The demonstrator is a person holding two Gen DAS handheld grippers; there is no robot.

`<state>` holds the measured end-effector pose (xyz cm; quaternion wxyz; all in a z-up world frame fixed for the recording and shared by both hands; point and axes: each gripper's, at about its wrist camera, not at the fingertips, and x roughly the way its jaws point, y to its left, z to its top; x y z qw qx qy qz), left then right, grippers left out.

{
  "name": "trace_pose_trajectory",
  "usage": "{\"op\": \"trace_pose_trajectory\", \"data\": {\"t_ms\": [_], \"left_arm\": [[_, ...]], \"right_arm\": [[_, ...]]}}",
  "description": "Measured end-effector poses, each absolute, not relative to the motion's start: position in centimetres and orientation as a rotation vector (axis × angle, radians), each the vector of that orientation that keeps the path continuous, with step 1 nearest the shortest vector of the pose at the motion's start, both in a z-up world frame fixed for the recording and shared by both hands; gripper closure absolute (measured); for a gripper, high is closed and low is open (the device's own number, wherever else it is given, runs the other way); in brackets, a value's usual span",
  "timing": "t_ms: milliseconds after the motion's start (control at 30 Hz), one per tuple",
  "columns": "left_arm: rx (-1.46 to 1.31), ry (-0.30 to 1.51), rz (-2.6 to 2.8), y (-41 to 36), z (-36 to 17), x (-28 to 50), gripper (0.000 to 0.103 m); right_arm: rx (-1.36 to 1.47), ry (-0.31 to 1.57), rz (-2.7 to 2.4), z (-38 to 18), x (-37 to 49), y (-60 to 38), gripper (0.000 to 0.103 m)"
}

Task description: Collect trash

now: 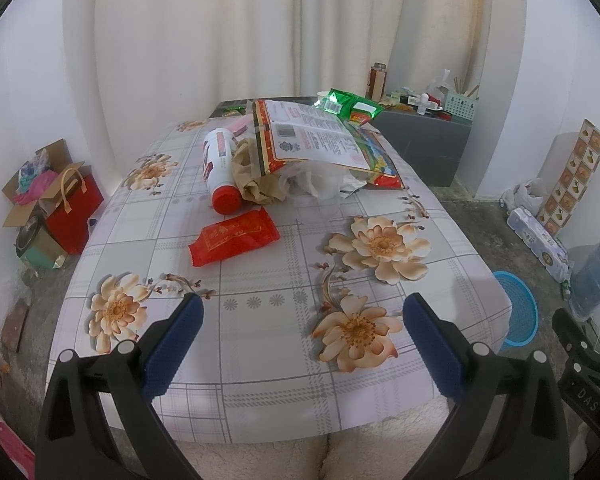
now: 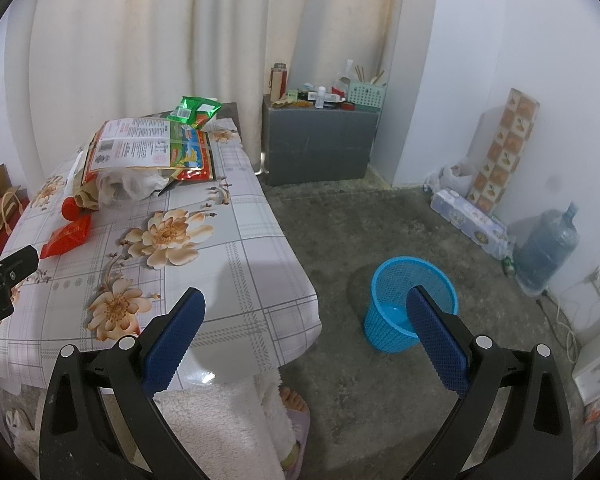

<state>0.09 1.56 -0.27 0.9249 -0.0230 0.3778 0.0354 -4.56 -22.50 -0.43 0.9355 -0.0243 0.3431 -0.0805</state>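
- L gripper [image 1: 302,316] is hovering over the near edge of the table [image 1: 260,380], jaws spread wide w/ nothing between them
- R gripper [image 2: 304,312] is hanging off the table's right corner, above the floor, jaws also wide apart & holding nothing
- Trash is sitting in a heap toward the far half of the table: red packet [image 1: 234,236] is lying alone, nearest the L gripper, apart from the rest
- White bottle w/ red cap [image 1: 220,168] is lying on its side just behind the packet, touching crumpled brown paper [image 1: 256,184]
- Big printed bag [image 1: 320,140] is resting on top of the brown paper & some white plastic [image 1: 320,184]; green wrappers [image 1: 348,104] are lying behind it
- Blue mesh basket [image 2: 412,300] is standing upright on the concrete floor, right of the table & well apart from the trash; inside looks bare
- Grey cabinet [image 2: 320,144] w/ small clutter on top is standing against the curtain beyond the table
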Motion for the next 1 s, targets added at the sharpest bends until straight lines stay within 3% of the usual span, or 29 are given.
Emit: {"op": "trace_pose_trajectory", "data": {"t_ms": [1000], "left_arm": [[-0.046, 0.775, 0.073, 1.87, -0.43, 0.13, 0.005]], "right_arm": [[-0.050, 0.702, -0.163, -0.58, -4.43, -22.28, 0.006]]}}
